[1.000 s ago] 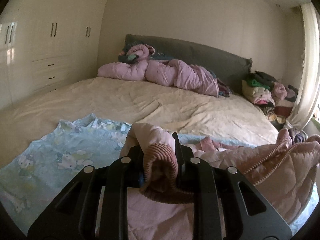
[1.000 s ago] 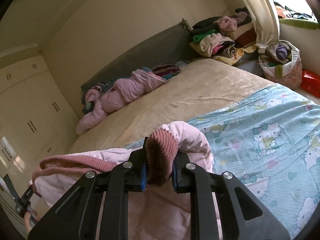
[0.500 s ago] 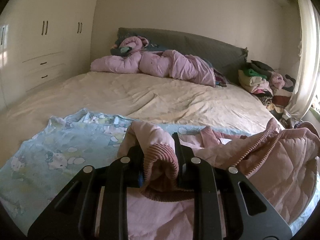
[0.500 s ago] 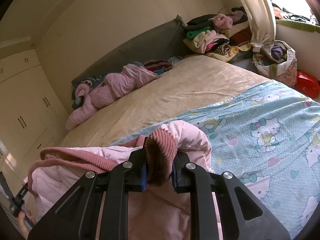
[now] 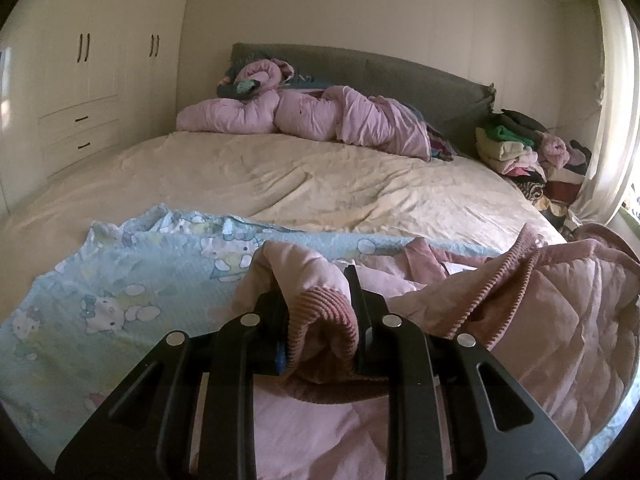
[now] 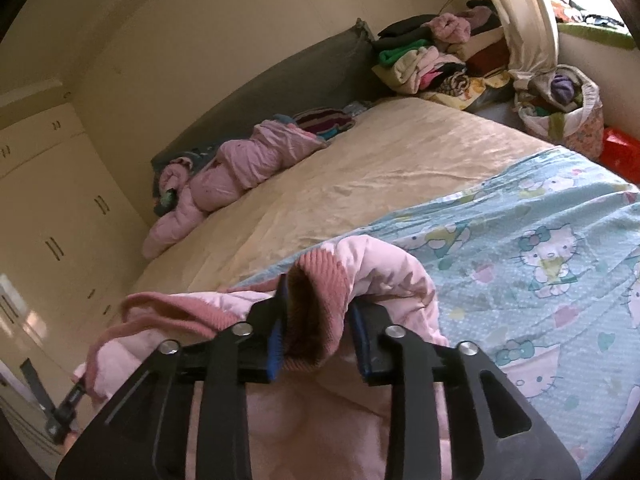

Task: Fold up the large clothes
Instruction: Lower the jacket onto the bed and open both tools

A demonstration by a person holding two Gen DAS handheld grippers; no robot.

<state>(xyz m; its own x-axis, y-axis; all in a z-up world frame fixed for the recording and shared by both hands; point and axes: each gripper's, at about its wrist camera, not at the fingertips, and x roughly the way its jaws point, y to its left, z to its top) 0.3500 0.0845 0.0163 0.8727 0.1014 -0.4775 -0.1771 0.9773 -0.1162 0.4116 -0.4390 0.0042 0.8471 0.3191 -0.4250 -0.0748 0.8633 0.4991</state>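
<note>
The left gripper [image 5: 316,320] is clamped on a ribbed cuff [image 5: 326,316] of the pink jacket [image 5: 560,320] at lower centre. The right gripper [image 6: 316,320] has just been opening; its jaws stand apart around the other cuff [image 6: 316,304], a gap beside the right one. The jacket lies on the blue sheet [image 6: 540,260] on the bed [image 5: 320,176].

No legible text, label, brand or number shows anywhere.

walls: cream | wardrobe [image 5: 96,92]: cream, left wall | headboard [image 5: 400,76]: grey | curtain [image 5: 608,128]: sunlit, right
</note>
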